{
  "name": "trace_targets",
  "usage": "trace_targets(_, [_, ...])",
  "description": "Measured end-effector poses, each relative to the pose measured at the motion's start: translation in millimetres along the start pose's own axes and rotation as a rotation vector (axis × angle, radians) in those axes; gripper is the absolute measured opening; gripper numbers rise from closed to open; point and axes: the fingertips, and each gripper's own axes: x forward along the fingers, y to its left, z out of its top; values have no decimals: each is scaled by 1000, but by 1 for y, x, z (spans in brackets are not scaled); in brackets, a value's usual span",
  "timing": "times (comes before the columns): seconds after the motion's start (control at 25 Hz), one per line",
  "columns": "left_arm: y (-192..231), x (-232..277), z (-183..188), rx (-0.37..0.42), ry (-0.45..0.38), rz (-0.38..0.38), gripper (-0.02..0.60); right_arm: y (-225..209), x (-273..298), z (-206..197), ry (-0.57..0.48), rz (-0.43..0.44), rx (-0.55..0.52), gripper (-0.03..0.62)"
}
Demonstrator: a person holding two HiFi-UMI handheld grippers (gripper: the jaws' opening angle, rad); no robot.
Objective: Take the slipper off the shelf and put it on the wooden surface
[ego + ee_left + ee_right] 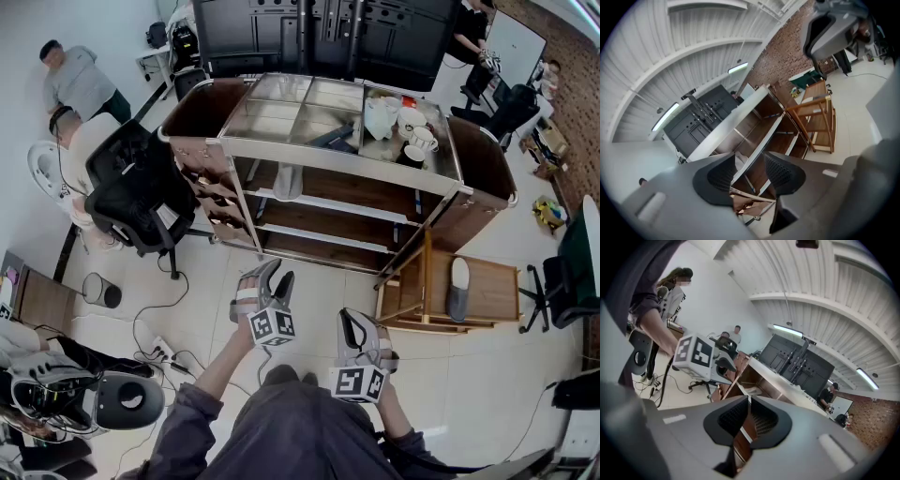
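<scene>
Here, the left gripper [277,275] is held with its jaws parted and nothing between them. The right gripper [350,323] is seen with its jaws drawn together on nothing. Both are pointed toward the shelf rack [349,165]. 1 pale slipper [288,182] is kept on its upper shelf. A 2nd slipper [457,289] is laid on the wooden table [493,291], right of the rack.

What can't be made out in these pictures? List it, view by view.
Head view: slipper on the shelf, upper end hidden behind the top's front edge.
Left gripper view: same slipper, a pale scrap cut off by the left tool's pad.
Head view: crockery on the shelf top, too small to tell apart.
</scene>
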Motion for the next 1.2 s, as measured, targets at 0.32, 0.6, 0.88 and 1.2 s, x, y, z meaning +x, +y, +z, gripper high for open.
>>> trace_targets(0.32, [11, 172, -52, 140, 148, -78, 292, -49, 54, -66, 135, -16, 84, 31])
trace_targets(0.6, [25, 307, -128, 265, 284, -126, 304, -110, 126, -80, 277, -86, 153, 6])
trace_targets(0.88, [29, 363, -156, 375, 329, -132, 109, -142, 157, -93, 368, -123, 179, 3])
trace_targets(1.2, [55, 315, -114, 376, 208, -11, 52, -137, 136, -101, 343, -119, 181, 3])
